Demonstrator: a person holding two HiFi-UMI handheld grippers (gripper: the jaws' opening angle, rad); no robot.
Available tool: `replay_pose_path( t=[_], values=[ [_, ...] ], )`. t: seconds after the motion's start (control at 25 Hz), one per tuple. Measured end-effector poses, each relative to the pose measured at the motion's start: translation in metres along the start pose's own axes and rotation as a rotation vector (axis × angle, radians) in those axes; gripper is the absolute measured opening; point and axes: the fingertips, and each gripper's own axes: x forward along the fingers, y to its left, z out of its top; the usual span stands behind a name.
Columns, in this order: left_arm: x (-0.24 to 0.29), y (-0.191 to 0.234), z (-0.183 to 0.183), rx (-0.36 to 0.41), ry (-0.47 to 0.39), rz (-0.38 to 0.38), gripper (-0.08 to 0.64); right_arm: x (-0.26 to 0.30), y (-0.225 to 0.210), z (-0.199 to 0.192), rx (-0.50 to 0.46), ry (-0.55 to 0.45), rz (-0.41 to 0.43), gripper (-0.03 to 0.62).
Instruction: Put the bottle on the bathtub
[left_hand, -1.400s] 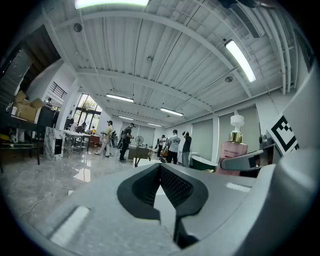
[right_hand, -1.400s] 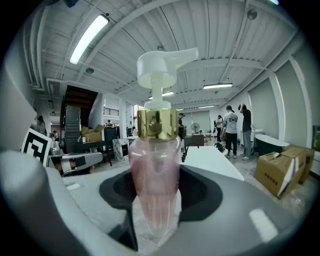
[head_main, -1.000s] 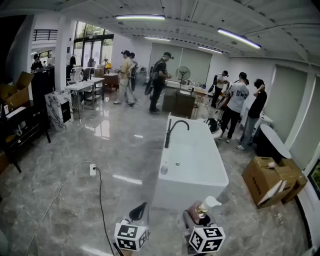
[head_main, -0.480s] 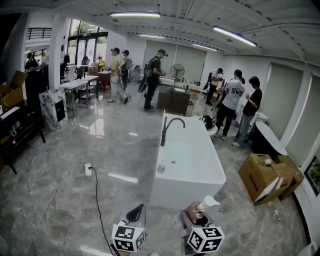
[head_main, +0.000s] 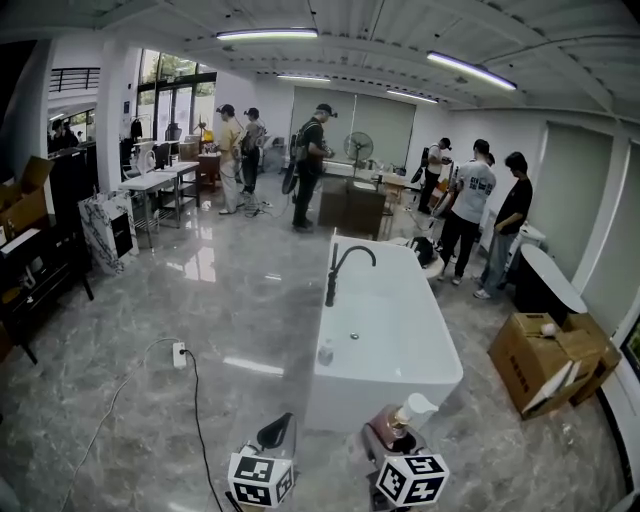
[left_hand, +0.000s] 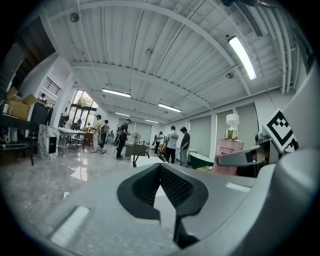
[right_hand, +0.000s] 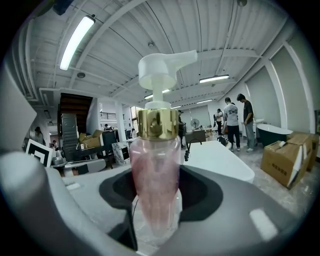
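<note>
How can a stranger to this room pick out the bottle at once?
Find the white bathtub in the middle of the grey floor. Just before its near end are two handheld tools; the bottle stands in the right tool. It is clear pink with a gold collar and a white pump, while the left tool holds nothing.

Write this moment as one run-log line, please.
right gripper: shut on bottle | left gripper: shut, empty | bathtub: ahead, bottle not on it
</note>
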Motion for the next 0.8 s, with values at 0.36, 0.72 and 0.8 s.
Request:
replay_pose_path(
  t=[0.36, 0.72, 0.8],
  values=[
    [0.081, 0.008, 0.016, 0.003, -0.006, 0.020, 0.008, 0.065, -0.048, 0.036, -0.015, 0.010, 0.020, 0.224],
    [0.141, 0.012, 0.022, 0.023, 0.002, 0.045, 0.008, 0.113, -0.088, 0.051, -0.015, 0.026, 0.047, 0.224],
    [0.153, 0.012, 0.021, 0.026, 0.008, 0.050, 0.008, 0.122, -0.097, 0.052, -0.011, 0.030, 0.051, 0.224]
  ],
)
